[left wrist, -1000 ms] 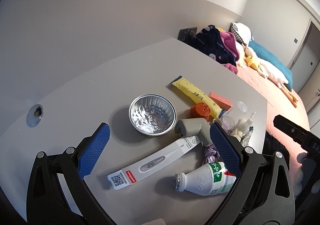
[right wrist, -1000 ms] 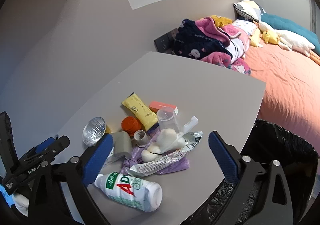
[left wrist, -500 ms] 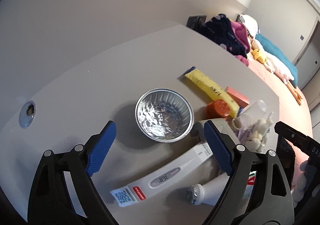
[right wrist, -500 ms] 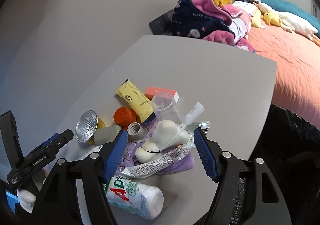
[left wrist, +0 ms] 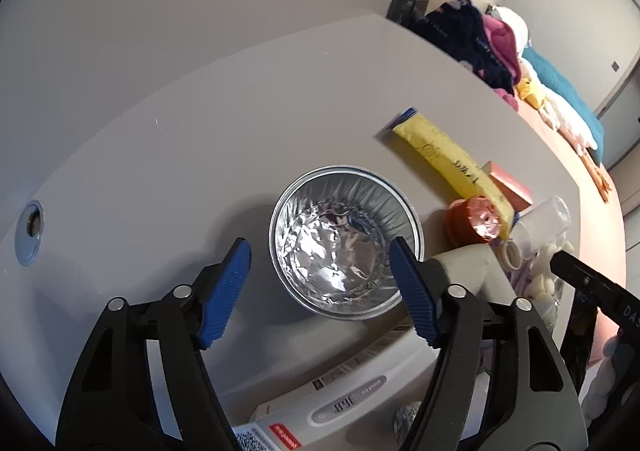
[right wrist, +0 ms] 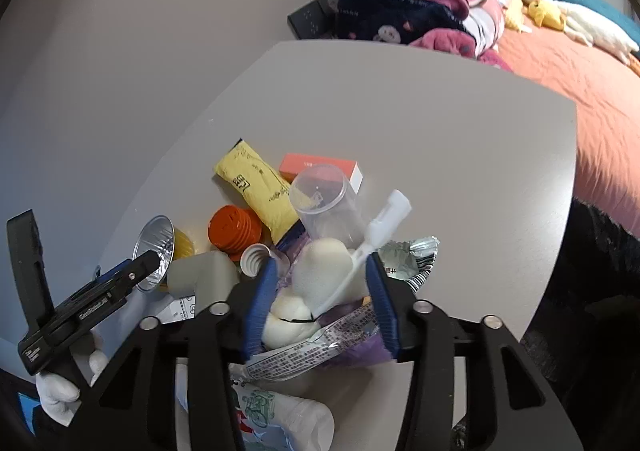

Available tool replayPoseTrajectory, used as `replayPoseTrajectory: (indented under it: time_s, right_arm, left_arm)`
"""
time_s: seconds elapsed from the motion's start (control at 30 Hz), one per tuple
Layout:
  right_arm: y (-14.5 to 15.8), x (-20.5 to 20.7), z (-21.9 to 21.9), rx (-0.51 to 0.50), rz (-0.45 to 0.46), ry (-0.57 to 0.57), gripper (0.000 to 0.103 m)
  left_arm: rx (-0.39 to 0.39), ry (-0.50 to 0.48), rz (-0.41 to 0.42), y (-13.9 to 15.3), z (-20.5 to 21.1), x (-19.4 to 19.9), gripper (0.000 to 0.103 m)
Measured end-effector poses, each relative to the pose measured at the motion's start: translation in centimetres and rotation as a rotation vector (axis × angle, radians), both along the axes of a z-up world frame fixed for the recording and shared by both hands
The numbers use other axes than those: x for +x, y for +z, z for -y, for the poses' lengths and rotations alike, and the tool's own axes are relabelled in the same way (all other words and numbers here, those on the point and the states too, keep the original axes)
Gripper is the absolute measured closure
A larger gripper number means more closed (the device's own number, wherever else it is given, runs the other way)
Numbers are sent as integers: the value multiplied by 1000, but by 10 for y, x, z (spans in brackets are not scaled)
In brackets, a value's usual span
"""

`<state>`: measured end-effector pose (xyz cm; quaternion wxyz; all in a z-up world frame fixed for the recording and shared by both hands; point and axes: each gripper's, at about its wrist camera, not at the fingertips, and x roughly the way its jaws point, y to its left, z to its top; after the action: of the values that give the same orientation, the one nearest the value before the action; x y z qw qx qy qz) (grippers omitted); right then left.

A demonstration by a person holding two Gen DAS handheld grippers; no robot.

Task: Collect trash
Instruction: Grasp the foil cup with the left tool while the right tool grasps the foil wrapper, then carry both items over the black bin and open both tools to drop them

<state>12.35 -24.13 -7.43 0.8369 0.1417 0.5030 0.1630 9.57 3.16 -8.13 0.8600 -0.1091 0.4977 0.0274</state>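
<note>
A pile of trash lies on the grey table point(right wrist: 440, 123). My left gripper point(left wrist: 320, 283) is open; its right finger overlaps the rim of a foil cup point(left wrist: 344, 239), which also shows in the right wrist view point(right wrist: 154, 251). My right gripper point(right wrist: 322, 299) is part closed around the white foam pieces point(right wrist: 324, 271), a white plastic dropper point(right wrist: 372, 243) and a crumpled wrapper point(right wrist: 316, 347); contact is unclear. Nearby lie a yellow pouch point(right wrist: 256, 187), an orange cap point(right wrist: 234, 229), a clear cup point(right wrist: 324, 199) and a milk bottle point(right wrist: 280, 419).
A black trash bag point(right wrist: 592, 291) hangs off the table's right edge. A thermometer box point(left wrist: 348, 407) and a grey foam corner point(left wrist: 468, 267) lie near the left gripper. A bed with clothes point(right wrist: 404, 11) is behind. A cable hole point(left wrist: 30, 231) is at the left.
Both grippers have moved forward and down toward the pile. The right gripper's fingers have narrowed around the foam and dropper. The left gripper has closed in on the foil cup.
</note>
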Motion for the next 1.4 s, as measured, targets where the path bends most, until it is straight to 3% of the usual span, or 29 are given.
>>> replayPoseTrajectory:
  time_s: [0.13, 0.23, 0.37, 0.47, 0.67, 0.9, 1.4]
  right_arm:
    - [-2, 0, 1, 39, 3, 9, 79]
    - [-1, -1, 2, 55, 7, 5, 85]
    - [4, -6, 4, 77, 28, 1, 90]
    - [10, -10, 4, 86, 46, 4, 90]
    - [24, -16, 4, 101, 84, 11, 91]
    - [52, -25, 14, 120, 158, 2, 91]
    - [85, -62, 65, 139, 249, -63, 91]
  left_arm:
    - [-22, 18, -15, -6, -4, 2, 48]
    - [-18, 16, -27, -10, -4, 3, 59]
    - [-7, 25, -31, -13, -3, 3, 83]
    - [-12, 31, -20, -12, -5, 1, 91]
    - [-25, 35, 36, 6, -8, -7, 97]
    - [-25, 10, 110, 39, 3, -14, 97]
    - [-40, -98, 203, 85, 59, -31, 97]
